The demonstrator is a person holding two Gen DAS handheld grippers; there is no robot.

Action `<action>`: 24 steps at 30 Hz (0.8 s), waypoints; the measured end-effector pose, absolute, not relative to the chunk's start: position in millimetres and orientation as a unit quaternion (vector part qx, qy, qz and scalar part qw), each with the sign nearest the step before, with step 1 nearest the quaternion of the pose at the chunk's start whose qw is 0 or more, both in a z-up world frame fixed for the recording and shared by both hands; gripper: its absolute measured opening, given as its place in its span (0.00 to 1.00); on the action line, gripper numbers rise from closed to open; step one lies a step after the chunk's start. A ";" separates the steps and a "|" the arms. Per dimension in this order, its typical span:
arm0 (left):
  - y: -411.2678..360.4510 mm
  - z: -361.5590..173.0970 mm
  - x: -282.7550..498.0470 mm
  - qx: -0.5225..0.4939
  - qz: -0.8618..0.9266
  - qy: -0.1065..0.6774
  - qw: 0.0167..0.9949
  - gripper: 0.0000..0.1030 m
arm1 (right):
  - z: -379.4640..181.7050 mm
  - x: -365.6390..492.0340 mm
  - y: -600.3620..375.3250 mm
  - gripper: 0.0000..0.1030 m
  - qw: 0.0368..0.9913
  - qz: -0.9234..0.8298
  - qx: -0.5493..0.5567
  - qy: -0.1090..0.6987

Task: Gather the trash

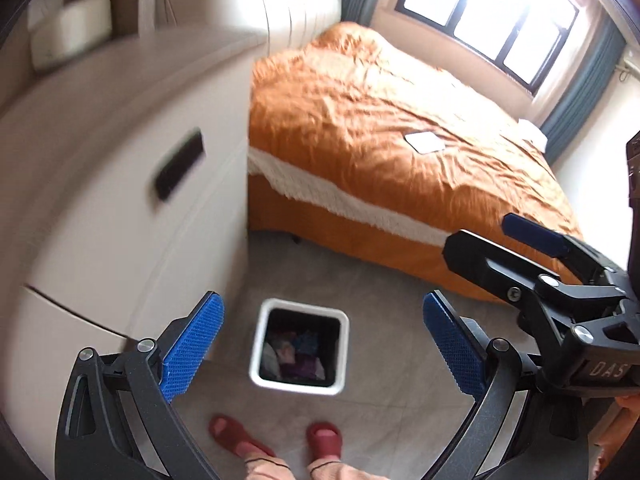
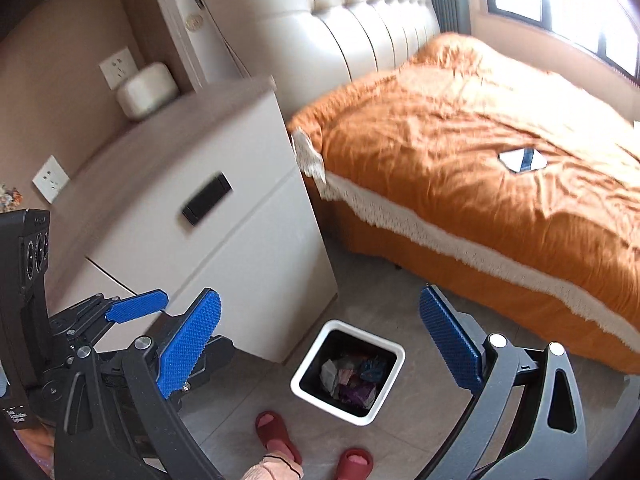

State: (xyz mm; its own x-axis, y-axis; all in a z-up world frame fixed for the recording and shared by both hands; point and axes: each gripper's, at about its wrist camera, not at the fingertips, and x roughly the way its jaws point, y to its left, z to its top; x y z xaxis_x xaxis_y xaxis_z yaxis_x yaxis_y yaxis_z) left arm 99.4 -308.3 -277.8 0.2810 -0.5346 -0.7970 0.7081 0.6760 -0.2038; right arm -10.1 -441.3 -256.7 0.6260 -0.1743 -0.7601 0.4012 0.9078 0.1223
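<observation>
- White-rimmed and dark inside, the trash bin (image 1: 299, 347) stands on the grey tiled floor (image 1: 384, 304), just in front of the person's feet in red slippers (image 1: 276, 438).
- Crumpled wrappers (image 2: 354, 376) in grey, pink, purple and blue lie inside the bin.
- Left gripper (image 1: 320, 348): jaws spread wide with nothing between the blue pads (image 1: 192, 348); it hangs above the bin, which shows in the gap between its fingers.
- Right gripper (image 2: 320, 346): jaws likewise wide apart and empty, also up over the bin, on the right side of the left one.
- In the left wrist view the right gripper shows at the right edge, its blue-tipped fingers pointing left, parted with nothing held.
- A white bedside cabinet (image 2: 224, 216) with a dark recessed handle (image 2: 207, 199) stands to the left of the bin, close to it.
- A cream rounded case (image 2: 146, 90) rests on the cabinet top at the far end, by a wall socket (image 2: 118, 68).
- Beyond the bin to the right is a bed with an orange cover (image 1: 380, 120) and a white fringe along its near edge.
- A small flat white packet (image 1: 425, 142) lies on the cover, well apart from the bin.
- A window (image 1: 492, 12) with blue-grey curtains sits on the far wall.
</observation>
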 end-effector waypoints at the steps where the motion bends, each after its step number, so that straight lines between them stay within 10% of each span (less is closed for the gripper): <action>1: -305.8 -262.0 95.3 0.096 -0.390 0.443 0.802 0.95 | -239.6 -12.6 -436.4 0.96 0.898 -0.161 0.128 0.389; 24: -156.3 -74.6 35.4 0.038 -0.176 0.304 0.936 0.95 | -72.0 -3.2 -308.9 0.96 0.974 0.045 0.046 0.219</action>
